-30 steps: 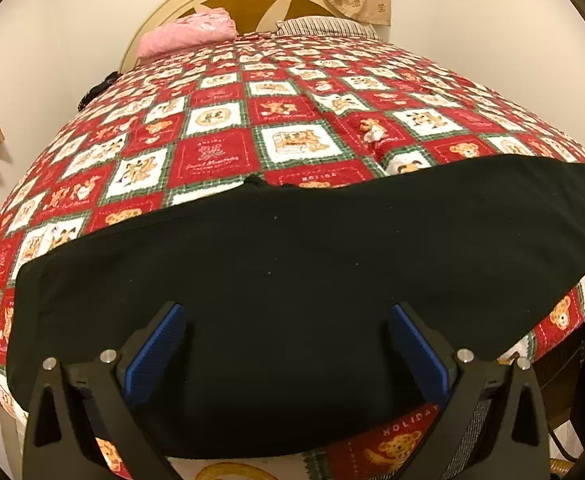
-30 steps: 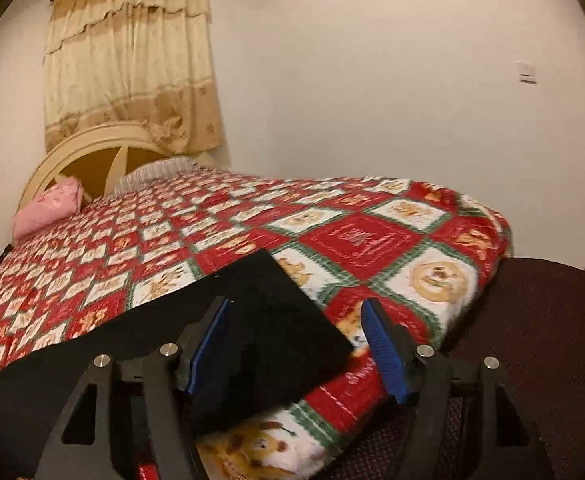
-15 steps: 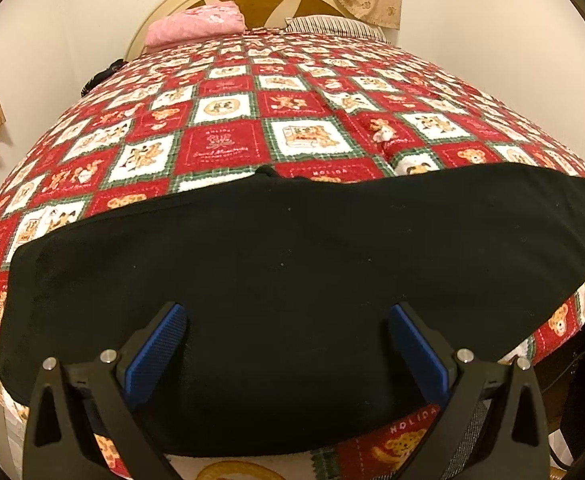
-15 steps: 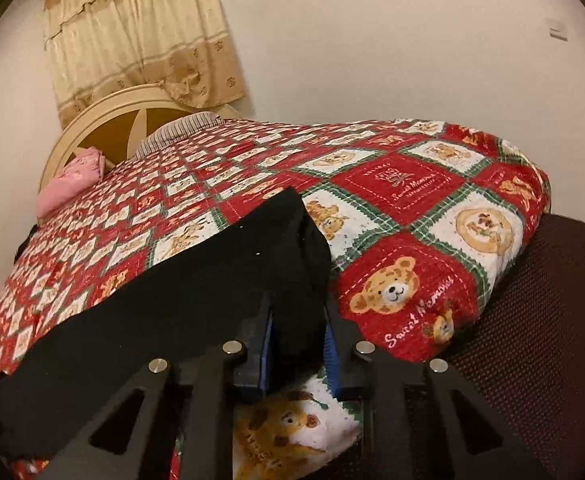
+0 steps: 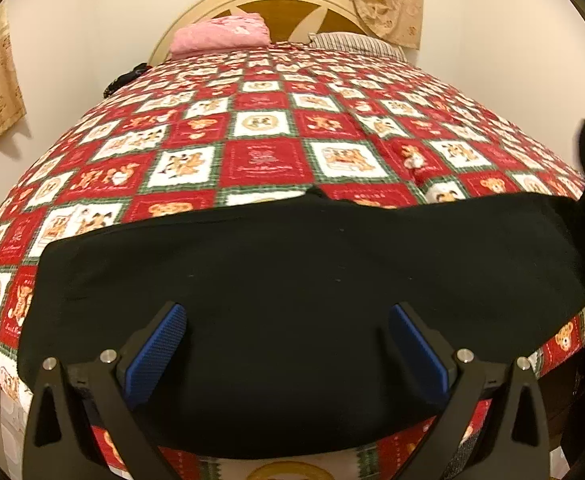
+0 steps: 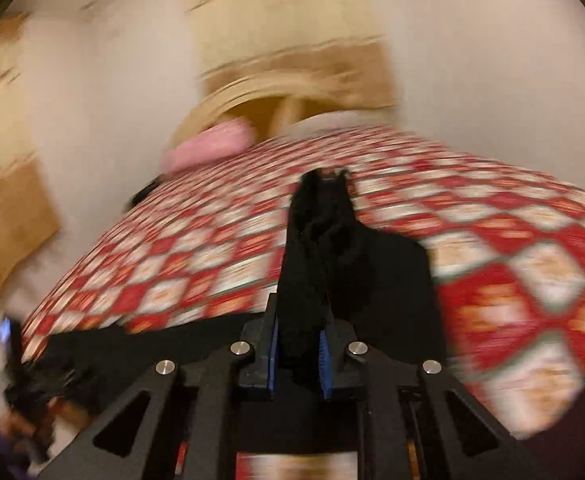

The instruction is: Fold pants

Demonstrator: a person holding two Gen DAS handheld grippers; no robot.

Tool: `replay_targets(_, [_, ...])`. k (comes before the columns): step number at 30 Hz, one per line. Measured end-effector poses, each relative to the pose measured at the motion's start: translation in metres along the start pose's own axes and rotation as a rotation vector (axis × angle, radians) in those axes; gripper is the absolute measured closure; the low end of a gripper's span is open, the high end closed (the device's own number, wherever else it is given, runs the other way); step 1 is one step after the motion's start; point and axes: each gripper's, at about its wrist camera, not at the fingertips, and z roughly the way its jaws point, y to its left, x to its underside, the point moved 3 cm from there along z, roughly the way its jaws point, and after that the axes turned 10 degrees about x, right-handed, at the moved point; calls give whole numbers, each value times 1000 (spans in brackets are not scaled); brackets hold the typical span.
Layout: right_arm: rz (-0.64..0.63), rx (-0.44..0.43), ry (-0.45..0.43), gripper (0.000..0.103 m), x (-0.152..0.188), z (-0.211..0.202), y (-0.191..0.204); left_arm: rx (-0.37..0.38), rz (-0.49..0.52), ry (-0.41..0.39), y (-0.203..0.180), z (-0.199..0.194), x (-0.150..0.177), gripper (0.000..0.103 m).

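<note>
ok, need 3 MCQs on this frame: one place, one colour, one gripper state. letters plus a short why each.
1. Where is the pink folded cloth?
A. at the head of the bed by the headboard
B. on the black pants
C. between the left gripper's fingers

2. What colour are the pants?
A. pink
B. black
C. striped grey

3. What state is the right gripper in?
A. wide open over bare quilt
B. shut on nothing
C. shut on the pants

Answers:
1 A: the pink folded cloth lies against the headboard, beyond the quilt.
2 B: the pants are black.
3 C: the right gripper has just been closing, and its pads clamp a lifted end of pants; the left gripper is open.
</note>
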Motion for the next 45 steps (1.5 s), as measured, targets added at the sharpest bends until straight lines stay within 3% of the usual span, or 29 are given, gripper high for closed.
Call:
replay_targets(5, [-178, -141, 124, 87, 52, 57, 110, -17, -14, -11, 15, -6, 3, 0])
replay_targets(9, [-363, -79, 133, 87, 86, 74, 157, -35, -23, -17, 26, -8, 4, 0])
replay_targets(12, [-472, -17, 103, 83, 98, 72, 167, -37, -27, -17, 31, -7, 4, 0])
replay_targets(14, [-513, -34, 104, 69, 101, 67, 170, -35, -32, -12, 32, -4, 4, 0])
replay_targets(16, [-531, -98, 118, 45, 105, 58, 174, -34, -27, -11, 31, -3, 4, 0])
replay_targets(20, [-396, -329, 146, 43, 91, 25, 159, -35, 6, -23, 25, -6, -1, 0])
replay_targets(21, [-353, -337, 133, 43, 83, 23, 153, -36, 19, -29, 23, -6, -3, 0])
replay_targets(24, [-216, -206, 67, 56, 50, 23, 112, -27, 49, -37, 13, -6, -7, 0])
replay_targets(27, [-65, -23, 24, 56, 28, 36, 55, 4, 69, -41, 1, -5, -12, 0])
replay_targets(30, [-49, 58, 53, 57, 23, 58, 26, 23, 118, -48, -18, -3, -18, 0])
replay_targets(32, [-60, 136, 88, 70, 25, 74, 12, 41, 147, -48, -32, -1, -21, 0])
replay_targets(34, [-30, 186, 108, 94, 28, 86, -6, 59, 170, -50, -44, -1, -23, 0])
replay_targets(36, [12, 223, 87, 103, 29, 86, -25, 69, 194, -53, -54, -1, -24, 0])
replay_targets(39, [119, 166, 102, 103, 30, 93, -44, 84, 221, -36, -64, 3, -23, 0])
replay_targets(45, [106, 65, 10, 101, 21, 43, -33, 134, 255, -80, -87, -2, -39, 0])
